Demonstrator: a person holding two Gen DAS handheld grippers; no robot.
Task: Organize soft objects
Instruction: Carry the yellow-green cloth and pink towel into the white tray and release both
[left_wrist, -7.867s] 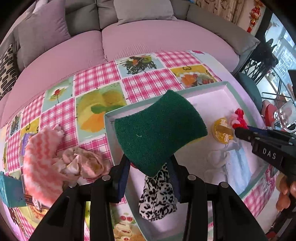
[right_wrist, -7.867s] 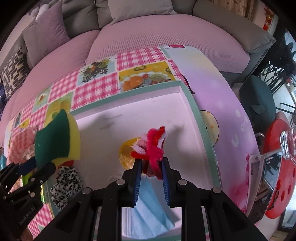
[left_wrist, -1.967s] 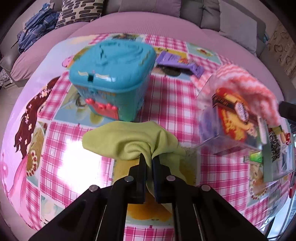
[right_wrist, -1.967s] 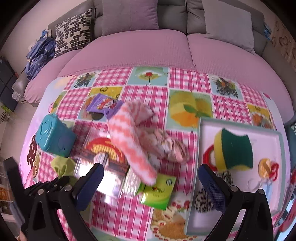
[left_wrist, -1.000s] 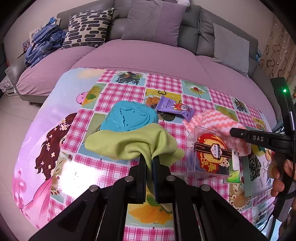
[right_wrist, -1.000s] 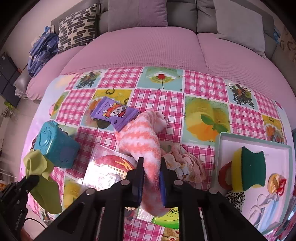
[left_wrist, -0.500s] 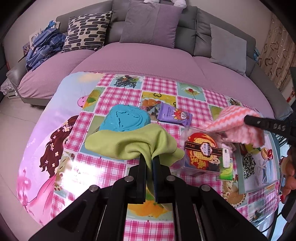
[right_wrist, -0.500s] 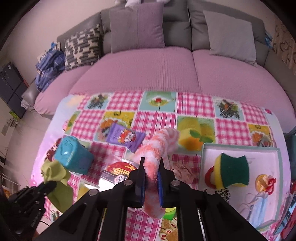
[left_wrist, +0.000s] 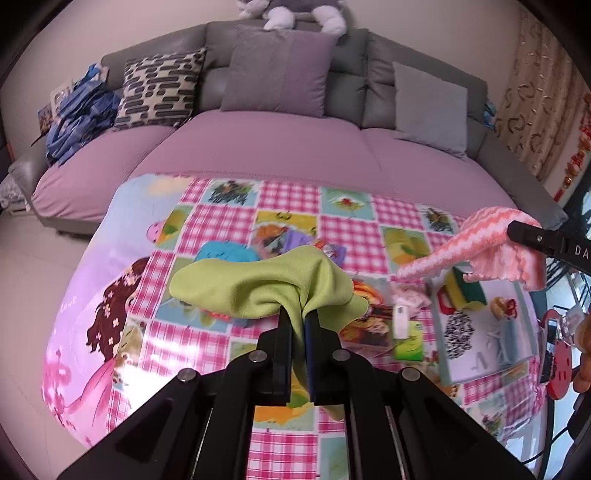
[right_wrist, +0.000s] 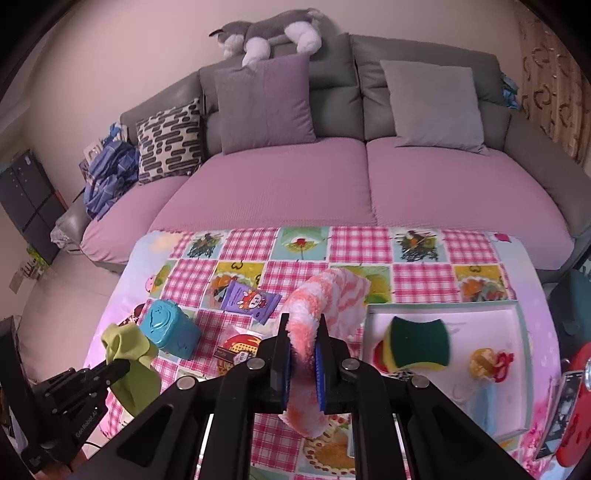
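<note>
- tray (right_wrist: 517, 308) on right side of counter (right_wrist: 362, 240), holds one green-and-yellow sponge (right_wrist: 419, 341), one leopard-print piece (left_wrist: 458, 332), one small yellow-and-red toy (right_wrist: 487, 362), one pale blue face mask (left_wrist: 511, 341), a red ring partly under the sponge
- one teal lidded box (right_wrist: 168, 332) on left part of counter, shut, contents not visible
- one clear plastic box with red round label (right_wrist: 240, 345) near counter middle, partly hidden behind the right claw
- left claw (left_wrist: 298, 321) pinched narrow on one lime-green cloth (left_wrist: 258, 284), cloth lifted off the counter and draped over the tips
- right claw (right_wrist: 303, 345) clamped on one pink-and-white fuzzy sock (right_wrist: 325, 299), sock held in the air, arching up and hanging below the fingers
- loose on counter: one purple snack packet (right_wrist: 251, 299), one green packet (left_wrist: 408, 338), one crumpled pinkish fabric (left_wrist: 410, 297) just left of the tray
- sofa (right_wrist: 295, 192) behind the counter: four cushions, two grey-purple, one patterned, one grey; one plush animal (right_wrist: 269, 31) on the backrest; a heap of blue cloth (right_wrist: 107, 173) at the left end
</note>
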